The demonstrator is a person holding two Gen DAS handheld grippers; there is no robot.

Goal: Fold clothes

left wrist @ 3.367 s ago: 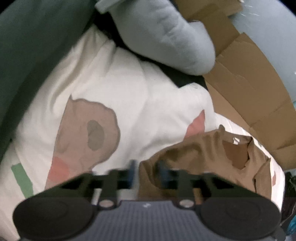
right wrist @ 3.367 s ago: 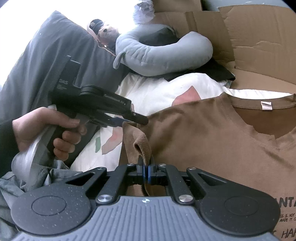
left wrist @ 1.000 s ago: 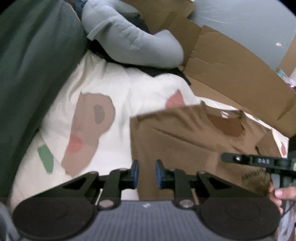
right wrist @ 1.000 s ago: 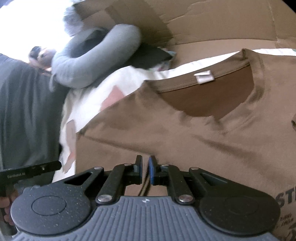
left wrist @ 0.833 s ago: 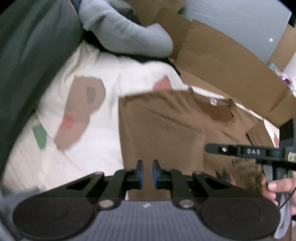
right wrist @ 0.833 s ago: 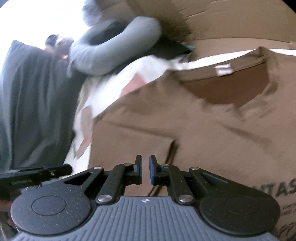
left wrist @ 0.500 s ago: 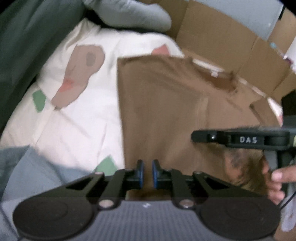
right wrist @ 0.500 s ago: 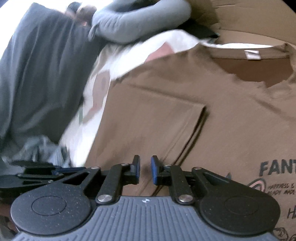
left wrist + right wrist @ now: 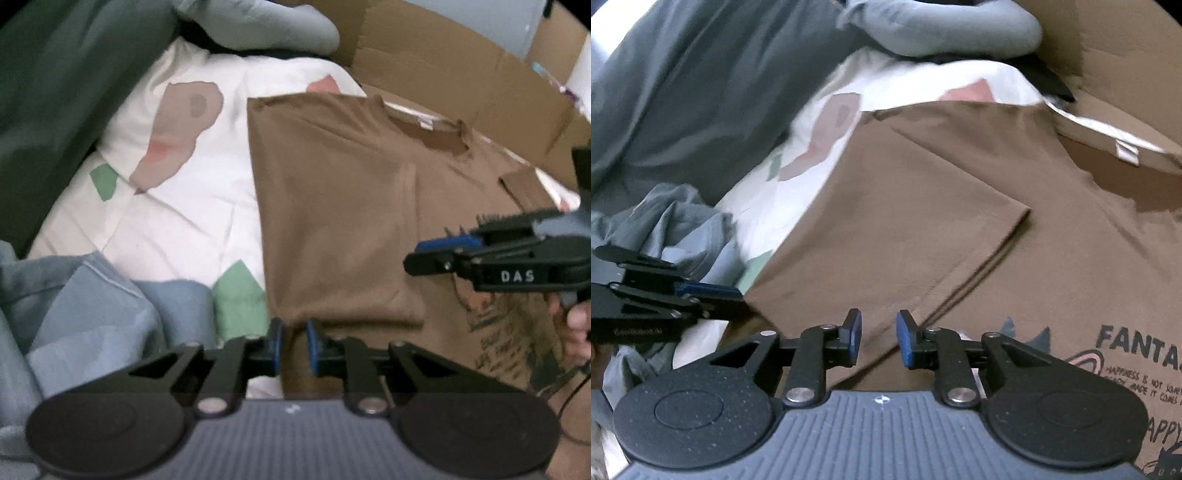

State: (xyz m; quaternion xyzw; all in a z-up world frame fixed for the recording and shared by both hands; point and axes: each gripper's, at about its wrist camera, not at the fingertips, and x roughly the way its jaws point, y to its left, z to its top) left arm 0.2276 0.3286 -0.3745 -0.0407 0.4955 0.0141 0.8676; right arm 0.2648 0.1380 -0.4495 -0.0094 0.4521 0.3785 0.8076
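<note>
Left wrist view: brown T-shirt (image 9: pixel 332 206) lies flat on the white patterned bedsheet (image 9: pixel 177 206), collar toward the cardboard at the far end, hem end toward the camera, so its long axis runs away from the claws; its left side is already folded in, leaving a straight edge beside the sheet. Left claw (image 9: pixel 291 345) hangs over the near corner of that folded panel, blue pads apart and opening, cloth showing in the gap below them but not pinched. Right claw (image 9: pixel 439 251) reaches in from the right above the printed chest, empty as far as can be seen. Crumpled blue garment (image 9: pixel 92 295) lies at the near left. Right wrist view: right claw (image 9: pixel 878 341), jaws apart and widening, nothing clamped, over the lower edge of the folded-over flap; left claw (image 9: pixel 713 295) just left of it at the shirt's near corner. Judgement: the unfolded right side lies to the right, nearer the right hand, so that hand likely takes it
</note>
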